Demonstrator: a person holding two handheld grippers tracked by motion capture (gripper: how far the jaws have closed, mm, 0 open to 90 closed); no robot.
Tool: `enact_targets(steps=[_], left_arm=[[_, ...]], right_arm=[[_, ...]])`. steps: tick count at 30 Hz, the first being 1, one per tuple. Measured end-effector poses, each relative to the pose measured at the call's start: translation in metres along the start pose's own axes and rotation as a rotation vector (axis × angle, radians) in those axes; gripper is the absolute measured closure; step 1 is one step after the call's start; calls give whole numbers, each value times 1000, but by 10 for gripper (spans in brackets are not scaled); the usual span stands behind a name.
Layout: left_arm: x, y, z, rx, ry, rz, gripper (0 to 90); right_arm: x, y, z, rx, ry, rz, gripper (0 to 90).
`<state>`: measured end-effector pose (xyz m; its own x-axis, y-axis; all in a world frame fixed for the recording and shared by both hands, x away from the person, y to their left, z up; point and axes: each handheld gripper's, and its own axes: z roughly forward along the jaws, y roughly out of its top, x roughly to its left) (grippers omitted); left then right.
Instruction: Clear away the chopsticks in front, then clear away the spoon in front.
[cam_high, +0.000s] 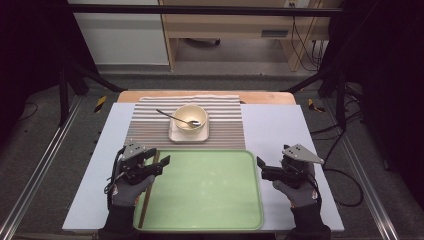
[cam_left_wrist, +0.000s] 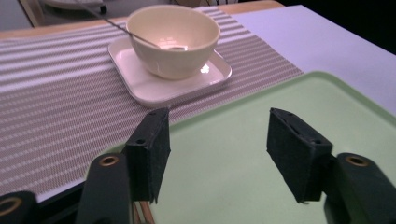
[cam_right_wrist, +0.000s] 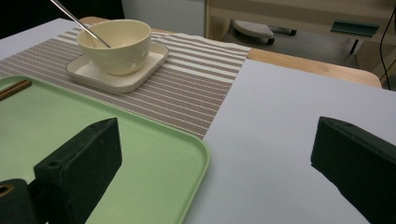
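A pale green tray (cam_high: 210, 195) lies at the front of the table, with a pair of brown chopsticks (cam_high: 145, 200) along its left rim. Behind it a cream bowl (cam_high: 190, 119) holding a metal spoon (cam_high: 172, 117) stands on a square plate (cam_high: 175, 136) on a striped placemat (cam_high: 150, 130). My left gripper (cam_high: 162, 165) hovers over the tray's left rear corner, open with nothing between its jaws (cam_left_wrist: 217, 121). Open and also holding nothing, my right gripper (cam_high: 261, 167) sits by the tray's right rim (cam_right_wrist: 217, 135). The bowl (cam_left_wrist: 173, 39) (cam_right_wrist: 116, 44) is well ahead of both.
A white board (cam_high: 275, 130) covers the table, bare on either side of the placemat and right of the tray. A wooden table edge (cam_high: 265, 97) shows at the back. Black frame posts (cam_high: 64, 85) stand beyond the table's corners.
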<state>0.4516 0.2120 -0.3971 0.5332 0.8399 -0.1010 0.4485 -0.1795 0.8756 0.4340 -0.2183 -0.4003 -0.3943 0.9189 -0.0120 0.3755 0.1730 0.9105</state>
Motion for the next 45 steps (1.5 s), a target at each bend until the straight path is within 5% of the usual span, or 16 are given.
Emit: enact_targets(steps=[18, 29, 37, 45], left_arm=[[27, 47, 23, -35, 48, 33, 286], [42, 60, 46, -18, 81, 66, 262], [60, 61, 70, 10, 122, 45, 255], [74, 57, 88, 22, 121, 18, 245]], right_arm=[[-2, 1, -1, -17, -7, 22, 40], [-2, -1, 1, -10, -4, 18, 40], [-1, -2, 2, -1, -1, 15, 41], [-3, -3, 4, 6, -4, 18, 42]])
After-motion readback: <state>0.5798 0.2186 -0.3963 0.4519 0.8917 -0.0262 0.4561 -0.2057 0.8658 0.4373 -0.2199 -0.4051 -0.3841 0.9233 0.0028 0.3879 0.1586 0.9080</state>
